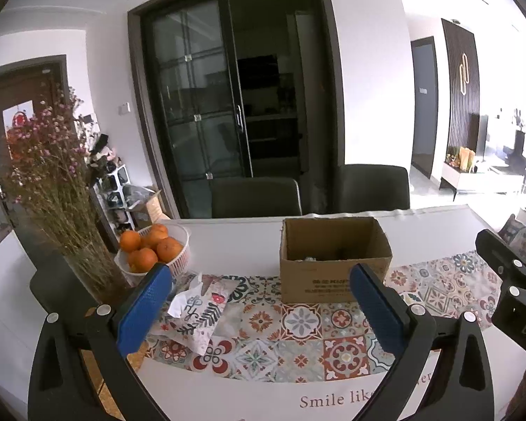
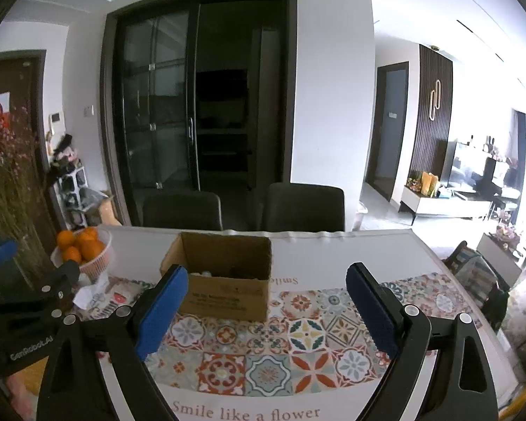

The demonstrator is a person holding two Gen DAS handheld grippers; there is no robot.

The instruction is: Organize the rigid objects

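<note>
Between picks, by the look of it: left gripper [image 1: 259,298] and right gripper [image 2: 266,301] both wide and empty, hanging over the tiled mat [image 2: 263,347]. Box [image 2: 224,277] open on the mat ahead, small items dim inside, not identifiable. No loose rigid piece visible nearby; only a tissue pack [image 1: 200,312] and oranges [image 1: 147,245] at left. Next: probably finding another object, or ending.

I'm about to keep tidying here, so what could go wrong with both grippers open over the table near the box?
The left gripper hangs close to the tissue pack and the basket of oranges; a sideways sweep could knock them. The right gripper sits just before the cardboard box, which looks light and might slide if bumped.
</note>
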